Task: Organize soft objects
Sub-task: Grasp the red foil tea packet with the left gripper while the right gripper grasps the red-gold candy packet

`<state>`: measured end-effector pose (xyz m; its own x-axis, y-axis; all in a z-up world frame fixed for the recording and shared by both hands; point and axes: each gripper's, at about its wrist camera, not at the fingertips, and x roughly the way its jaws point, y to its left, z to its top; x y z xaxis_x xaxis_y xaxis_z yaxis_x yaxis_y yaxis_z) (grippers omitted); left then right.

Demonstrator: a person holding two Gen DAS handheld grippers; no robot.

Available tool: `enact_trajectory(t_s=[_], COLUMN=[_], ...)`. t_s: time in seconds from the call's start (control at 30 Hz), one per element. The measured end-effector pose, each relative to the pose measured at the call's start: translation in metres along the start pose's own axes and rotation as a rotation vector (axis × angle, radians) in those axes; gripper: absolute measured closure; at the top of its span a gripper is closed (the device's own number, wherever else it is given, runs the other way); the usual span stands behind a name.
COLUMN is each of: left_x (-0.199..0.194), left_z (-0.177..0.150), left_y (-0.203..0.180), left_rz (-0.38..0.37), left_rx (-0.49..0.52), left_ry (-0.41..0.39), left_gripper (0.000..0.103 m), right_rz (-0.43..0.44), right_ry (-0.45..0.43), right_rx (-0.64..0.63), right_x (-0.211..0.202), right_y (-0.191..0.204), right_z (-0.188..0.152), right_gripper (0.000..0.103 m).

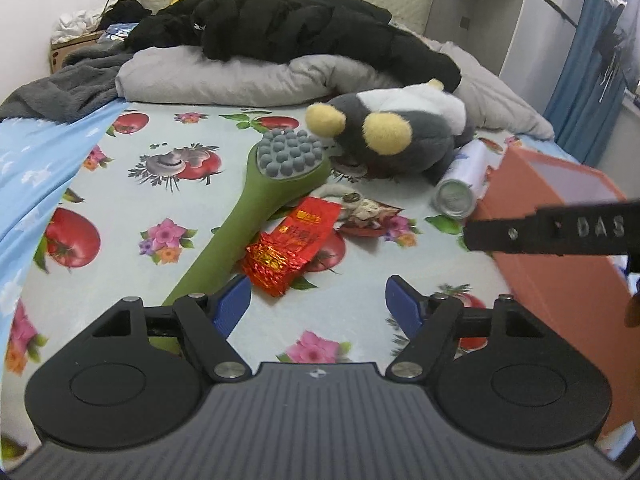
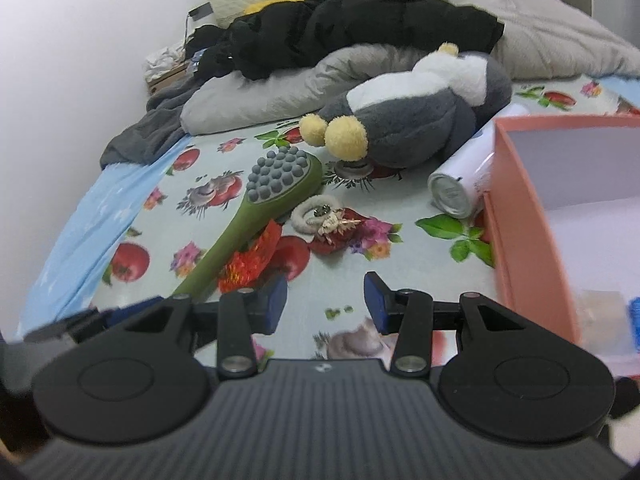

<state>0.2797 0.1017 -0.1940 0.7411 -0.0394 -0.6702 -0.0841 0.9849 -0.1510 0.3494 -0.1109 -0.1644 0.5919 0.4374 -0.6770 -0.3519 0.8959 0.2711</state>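
Note:
A grey and white plush toy [image 1: 400,136] with yellow feet lies on the fruit-print bed sheet [image 1: 120,208], beyond the clutter. It also shows in the right wrist view [image 2: 416,120]. A white hair tie with a charm [image 2: 324,216] lies in front of it, also seen in the left wrist view [image 1: 356,204]. A salmon box [image 2: 524,220] with a white inside stands open at the right [image 1: 560,280]. My left gripper [image 1: 318,304] is open and empty, low over the sheet. My right gripper [image 2: 326,300] is open and empty beside the box.
A green massage hammer [image 1: 248,208] with grey nubs lies across the sheet, over a red foil packet [image 1: 292,248]. A white can [image 1: 464,184] lies against the box. A grey pillow [image 1: 224,80] and black clothes [image 1: 288,32] are heaped at the head of the bed.

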Motion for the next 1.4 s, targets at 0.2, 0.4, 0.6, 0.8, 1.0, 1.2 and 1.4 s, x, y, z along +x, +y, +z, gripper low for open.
enact_trajectory(t_s=[0.2,0.4,0.6,0.8,1.0,1.2,1.4], left_x=[0.035,0.064,0.075,0.087,0.091,0.085,0.07], left_z=[0.001,-0.003,-0.002,-0.001,0.0,0.002,-0.002], left_y=[0.007,0.008,0.005,0.006,0.012,0.02,0.017], left_rz=[-0.001,0.009,0.034,0.085,0.121,0.097,0.07], left_rx=[0.042,0.062,0.027,0.036,0.031,-0.038,-0.094], left_ry=[0.005,0.015,-0.014,-0.014,-0.015,-0.016,-0.009], left_gripper=[0.028,0.031,0.032,0.035,0.056,0.065,0.076], right_rz=[-0.002,-0.028,-0.029,-0.04,-0.046,-0.05,-0.058], right_ry=[0.009,0.006,0.014,0.016,0.017,0.015,0.018], right_rx=[0.071,0.109,0.149,0.132,0.129,0.108,0.098], right_x=[0.046,0.086,0.109,0.127,0.136,0.128,0.107], right_y=[-0.002,-0.01,-0.015,-0.014,-0.011,-0.009,-0.006], right_z=[0.007,0.01,0.013,0.016,0.016,0.015,0.003], right_gripper=[0.057,0.057,0.057,0.057,0.064,0.069,0.07])
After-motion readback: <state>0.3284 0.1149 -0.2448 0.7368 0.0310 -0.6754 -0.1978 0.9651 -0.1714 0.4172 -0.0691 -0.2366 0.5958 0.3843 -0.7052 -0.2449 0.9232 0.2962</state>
